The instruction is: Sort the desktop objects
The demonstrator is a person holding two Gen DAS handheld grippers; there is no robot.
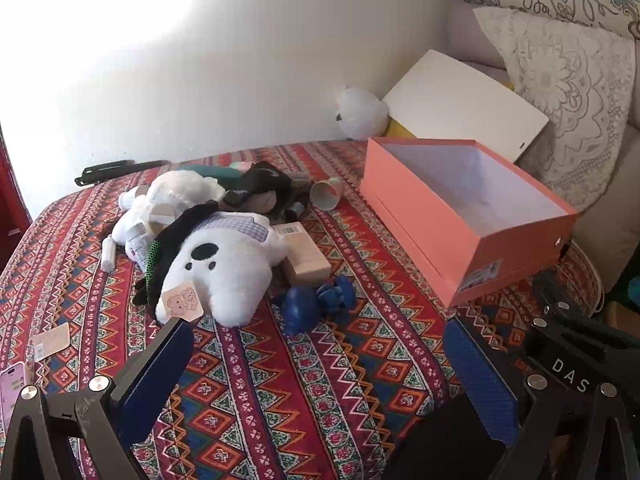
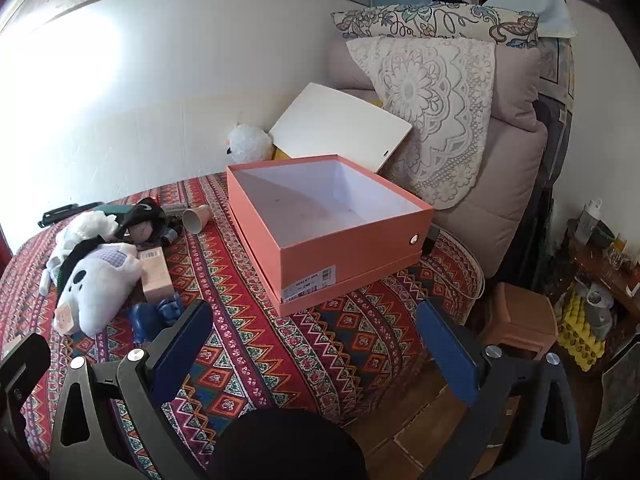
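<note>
- Patterned red woven cloth (image 1: 320,380) covers the counter.
- White plush bear (image 1: 228,268) tops the jumble at left.
- Empty, open coral cardboard box (image 1: 516,248) sits at right.
- Left gripper (image 1: 316,348) and right gripper (image 2: 314,324) hover, fingers spread wide, holding nothing.

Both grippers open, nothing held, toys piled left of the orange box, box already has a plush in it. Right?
Not quite: the orange box is empty. The right wrist view looks straight into it and shows only its bare white floor. The rest holds: left gripper and right gripper are open and hold nothing, and the white plush lies in the pile left of the box.
</note>
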